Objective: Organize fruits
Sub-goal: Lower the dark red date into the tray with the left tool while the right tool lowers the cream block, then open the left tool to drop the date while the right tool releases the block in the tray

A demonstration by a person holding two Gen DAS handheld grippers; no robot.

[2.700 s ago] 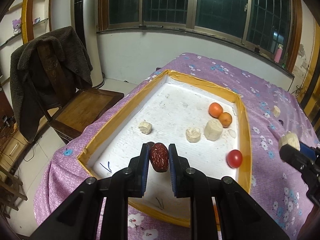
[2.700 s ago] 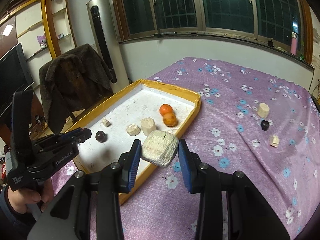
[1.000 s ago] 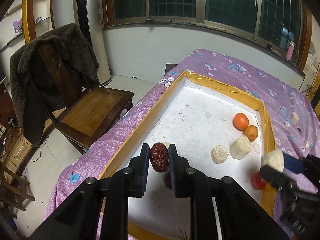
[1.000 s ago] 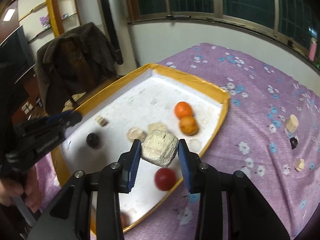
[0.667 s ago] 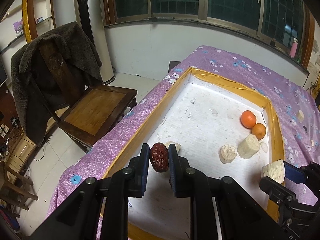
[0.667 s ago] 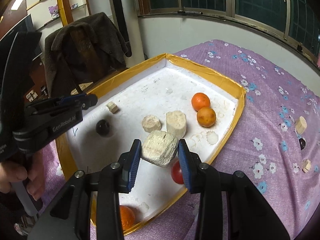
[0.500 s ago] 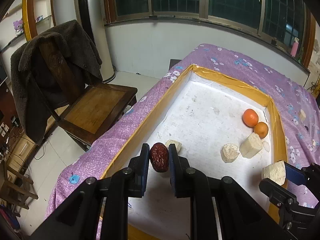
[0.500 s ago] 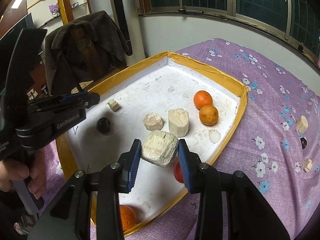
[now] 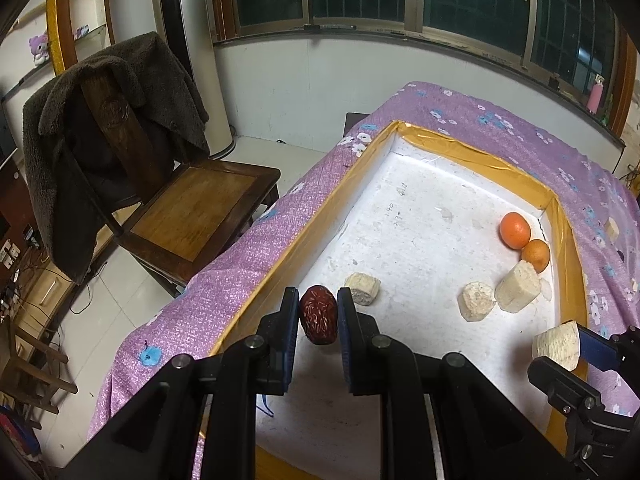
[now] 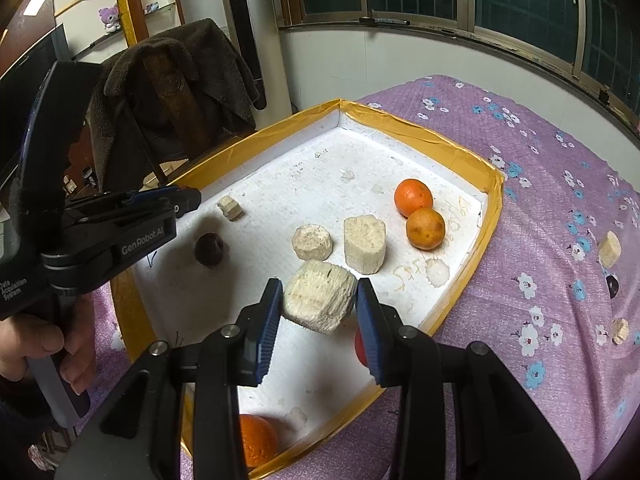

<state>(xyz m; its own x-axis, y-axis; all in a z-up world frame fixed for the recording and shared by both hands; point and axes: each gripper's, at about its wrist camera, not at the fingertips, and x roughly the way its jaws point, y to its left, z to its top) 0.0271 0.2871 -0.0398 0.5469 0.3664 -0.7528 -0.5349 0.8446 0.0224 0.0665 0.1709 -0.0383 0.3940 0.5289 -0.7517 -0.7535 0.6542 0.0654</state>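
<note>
Fruit sits in both tools at once. The left gripper (image 9: 318, 312) is clamped on a wrinkled red date (image 9: 319, 314), held above the near left part of the white tray (image 9: 404, 208), close to its yellow-taped left wall. The right gripper (image 10: 316, 300) squeezes a pale ridged chunk (image 10: 320, 301) over the tray's near middle.

On the tray floor two oranges (image 10: 413, 197) lie touching near the far right corner, with a tall pale piece (image 10: 365, 238) and a flatter round one (image 10: 312, 242) just beside them toward the middle. A small cube (image 10: 230, 207) and a dark round fruit (image 10: 209, 249) lie by the left edge. A third orange (image 10: 256, 444) rests at the near edge, and something red (image 10: 360, 347) shows behind the right finger.

The tray stands on a purple flowered cloth (image 10: 560, 280), where a few pale bits (image 10: 609, 243) lie well off to the right. A wooden chair (image 9: 192, 216) draped with a brown coat (image 9: 120, 92) stands beside the table's left edge.
</note>
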